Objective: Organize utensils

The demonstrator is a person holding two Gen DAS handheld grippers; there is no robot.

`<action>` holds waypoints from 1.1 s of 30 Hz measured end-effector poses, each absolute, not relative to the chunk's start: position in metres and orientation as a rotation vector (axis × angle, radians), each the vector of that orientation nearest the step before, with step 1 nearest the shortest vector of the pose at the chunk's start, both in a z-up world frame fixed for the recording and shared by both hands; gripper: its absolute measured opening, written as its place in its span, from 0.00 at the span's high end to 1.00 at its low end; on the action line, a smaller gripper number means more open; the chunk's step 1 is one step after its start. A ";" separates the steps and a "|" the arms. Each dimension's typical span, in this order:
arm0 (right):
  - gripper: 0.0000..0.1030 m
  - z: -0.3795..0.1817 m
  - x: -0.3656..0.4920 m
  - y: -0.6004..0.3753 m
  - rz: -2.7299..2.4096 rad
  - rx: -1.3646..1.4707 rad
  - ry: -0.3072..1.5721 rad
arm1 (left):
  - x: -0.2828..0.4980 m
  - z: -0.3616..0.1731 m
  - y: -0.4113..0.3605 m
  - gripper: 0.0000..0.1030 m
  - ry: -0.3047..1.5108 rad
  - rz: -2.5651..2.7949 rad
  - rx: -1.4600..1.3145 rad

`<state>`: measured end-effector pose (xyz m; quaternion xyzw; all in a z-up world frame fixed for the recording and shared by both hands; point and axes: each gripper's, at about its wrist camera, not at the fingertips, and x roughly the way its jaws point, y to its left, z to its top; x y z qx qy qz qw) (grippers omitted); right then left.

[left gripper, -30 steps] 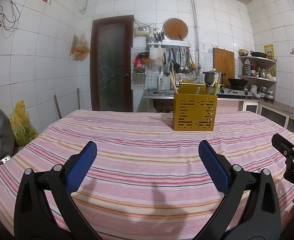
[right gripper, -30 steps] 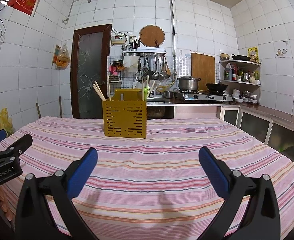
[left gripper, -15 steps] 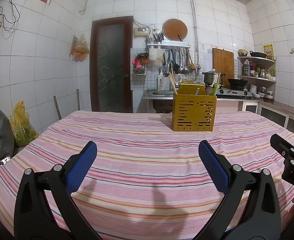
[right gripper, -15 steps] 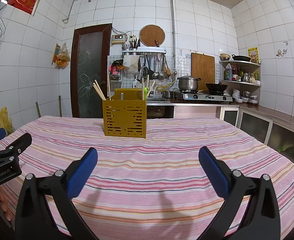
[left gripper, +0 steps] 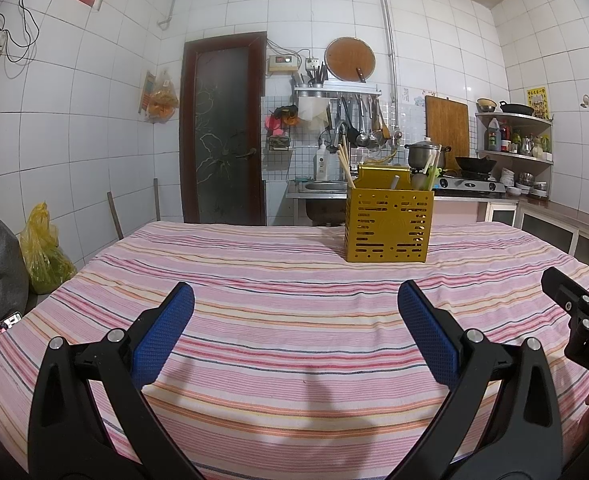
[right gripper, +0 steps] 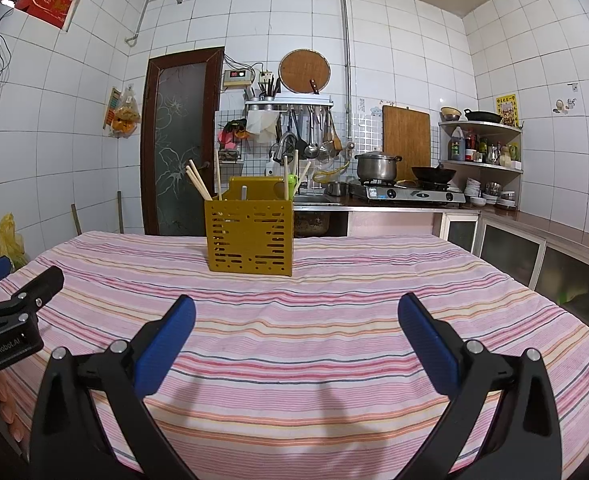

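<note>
Left gripper [left gripper: 295, 322] spread wide, blue pads [left gripper: 162, 334] well apart, nothing between them, held low over the striped tablecloth [left gripper: 294, 344] at the near edge of the table. Right gripper [right gripper: 297, 334] same: jaws fully apart, empty, blue pads [right gripper: 428, 346] over bare cloth. Each gripper shows at the edge of the other's view, side by side, not touching. Yellow perforated utensil holder [right gripper: 250, 236] stands upright on the cloth toward the far side of the table, well apart from both grippers; right of centre in left view, left of centre in right view. Wooden chopsticks [right gripper: 198, 184] stick up from it, tilted left; a green utensil [right gripper: 291, 182] pokes out on its right side. Behind: sink counter, pot [right gripper: 376, 165] on stove, hanging ladles, dark door [left gripper: 222, 128].
</note>
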<state>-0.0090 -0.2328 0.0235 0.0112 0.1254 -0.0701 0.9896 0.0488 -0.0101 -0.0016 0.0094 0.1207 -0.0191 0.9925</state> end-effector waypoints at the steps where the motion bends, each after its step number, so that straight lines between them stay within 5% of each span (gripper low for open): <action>1: 0.04 0.024 -0.009 -0.233 -0.140 0.022 0.252 | 0.049 -0.002 -0.010 0.05 0.243 -0.039 0.019; 33: 0.04 0.023 -0.009 -0.234 -0.141 0.022 0.252 | 0.048 0.000 -0.011 0.05 0.240 -0.039 0.019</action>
